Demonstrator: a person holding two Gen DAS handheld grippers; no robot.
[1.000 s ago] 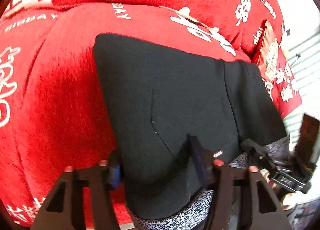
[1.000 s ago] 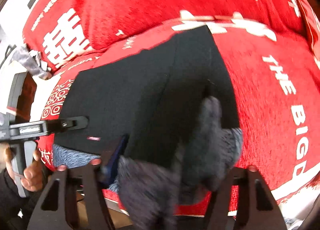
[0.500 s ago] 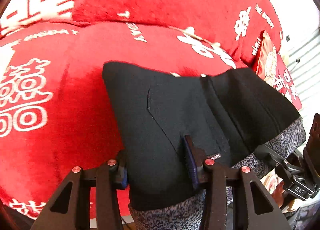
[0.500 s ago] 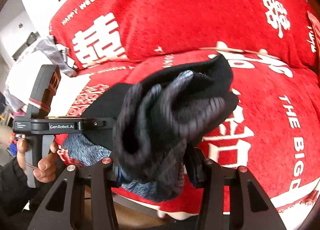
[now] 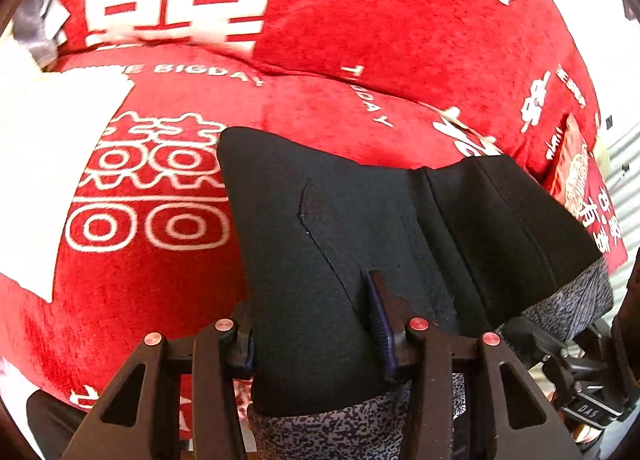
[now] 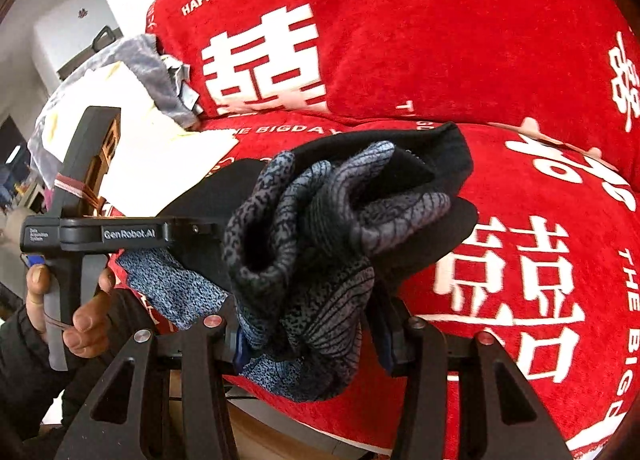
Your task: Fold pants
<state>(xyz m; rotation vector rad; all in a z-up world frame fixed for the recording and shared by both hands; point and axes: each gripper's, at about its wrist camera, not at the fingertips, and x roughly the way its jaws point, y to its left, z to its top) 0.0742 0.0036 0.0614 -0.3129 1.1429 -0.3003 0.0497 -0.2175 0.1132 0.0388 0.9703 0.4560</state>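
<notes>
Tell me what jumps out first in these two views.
The bright red sofa cover with big white characters fills both views. Against it, the black pants lie draped over the seat, with the left gripper clamped on them, and a bunched handful, grey lining outward, in the right gripper.

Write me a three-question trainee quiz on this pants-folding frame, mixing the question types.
1. True or false: the left gripper is shut on the black pants.
2. What shows at the pants' lower edge? A) grey patterned lining B) a zip C) a leather belt
3. Fill in: the fabric bunched in the right gripper hangs above the red ____ cover, printed HAPPY WEDDING.

Key: 1 true; 2 A; 3 sofa.
</notes>
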